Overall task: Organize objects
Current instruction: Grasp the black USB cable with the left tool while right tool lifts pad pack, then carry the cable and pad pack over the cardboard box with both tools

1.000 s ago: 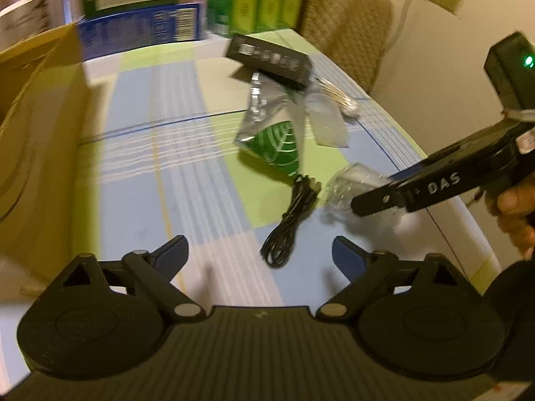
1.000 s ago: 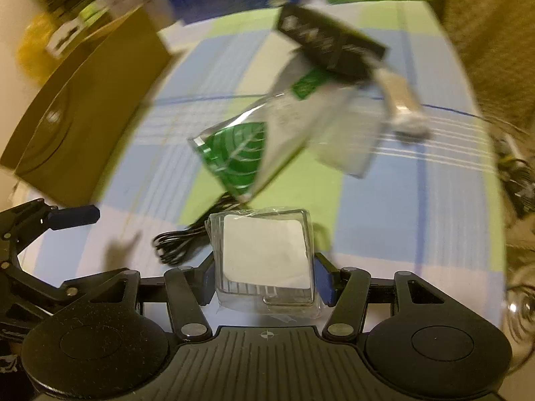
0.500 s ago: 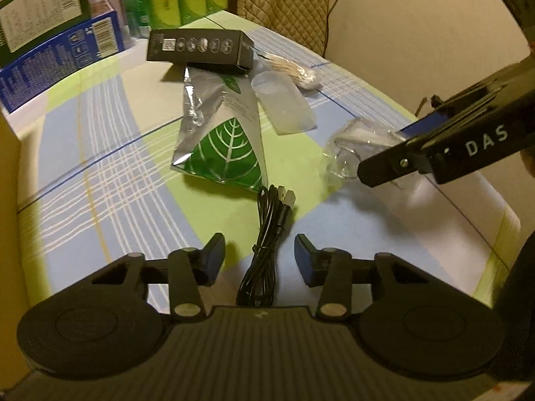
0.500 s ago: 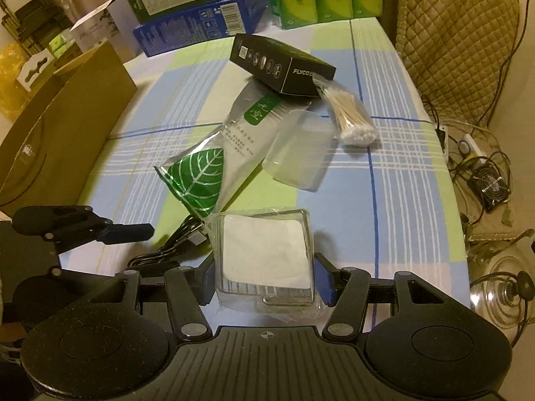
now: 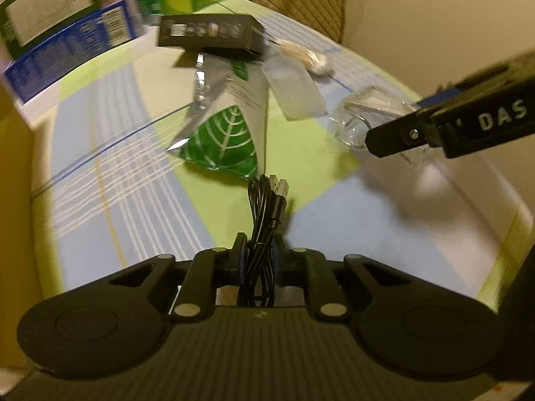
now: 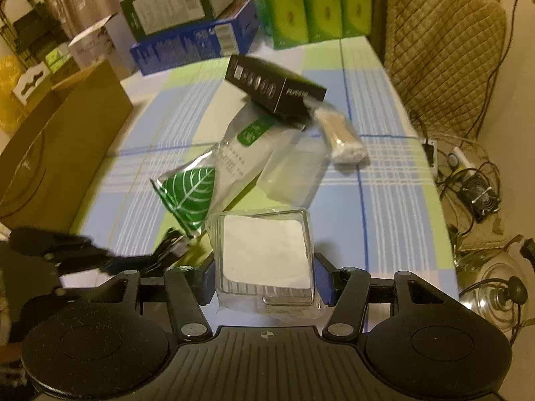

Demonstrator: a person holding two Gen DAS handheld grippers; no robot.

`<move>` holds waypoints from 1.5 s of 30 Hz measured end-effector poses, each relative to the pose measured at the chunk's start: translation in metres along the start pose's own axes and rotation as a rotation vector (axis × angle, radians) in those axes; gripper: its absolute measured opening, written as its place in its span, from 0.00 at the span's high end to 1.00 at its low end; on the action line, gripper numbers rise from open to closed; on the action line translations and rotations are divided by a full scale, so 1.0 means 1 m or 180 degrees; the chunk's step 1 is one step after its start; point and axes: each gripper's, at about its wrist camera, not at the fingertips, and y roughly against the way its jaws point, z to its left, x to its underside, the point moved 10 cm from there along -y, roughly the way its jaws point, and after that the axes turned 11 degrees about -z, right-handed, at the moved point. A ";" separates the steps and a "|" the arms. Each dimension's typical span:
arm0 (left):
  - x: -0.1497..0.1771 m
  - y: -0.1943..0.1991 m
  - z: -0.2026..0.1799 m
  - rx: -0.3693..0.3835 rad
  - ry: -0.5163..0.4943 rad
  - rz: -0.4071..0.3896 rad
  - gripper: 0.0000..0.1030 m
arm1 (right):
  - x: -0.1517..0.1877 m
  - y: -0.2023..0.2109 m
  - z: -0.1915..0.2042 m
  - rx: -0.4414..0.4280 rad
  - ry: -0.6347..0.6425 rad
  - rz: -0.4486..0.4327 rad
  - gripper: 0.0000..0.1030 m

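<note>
My left gripper (image 5: pixel 261 252) is shut on a bundled black USB cable (image 5: pixel 267 207), whose plugs stick out ahead of the fingers over the checked tablecloth (image 5: pixel 133 200). My right gripper (image 6: pixel 264 277) is shut on a clear plastic packet (image 6: pixel 264 254) with a white square inside, held above the table. In the left wrist view that right gripper (image 5: pixel 394 137) reaches in from the right with the packet (image 5: pixel 361 117). The right wrist view shows the left gripper (image 6: pixel 67 250) blurred at the lower left, beside the cable (image 6: pixel 170 247).
A silver pouch with a green leaf (image 6: pixel 200 187), a black box (image 6: pixel 274 87), a bag of cotton swabs (image 6: pixel 341 137) and a clear plastic case (image 6: pixel 294 173) lie mid-table. A cardboard box (image 6: pixel 60 147) stands left. Blue and green cartons (image 6: pixel 194 43) line the back; a padded chair (image 6: pixel 441 50) stands right.
My left gripper moved forward over the black cable and closed on it. The right gripper kept its hold on the clear packet.
</note>
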 end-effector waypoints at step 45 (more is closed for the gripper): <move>0.004 0.243 0.058 -0.0461 0.1073 -0.0891 0.89 | 0.000 0.125 0.162 -0.0535 0.0404 -0.0605 0.48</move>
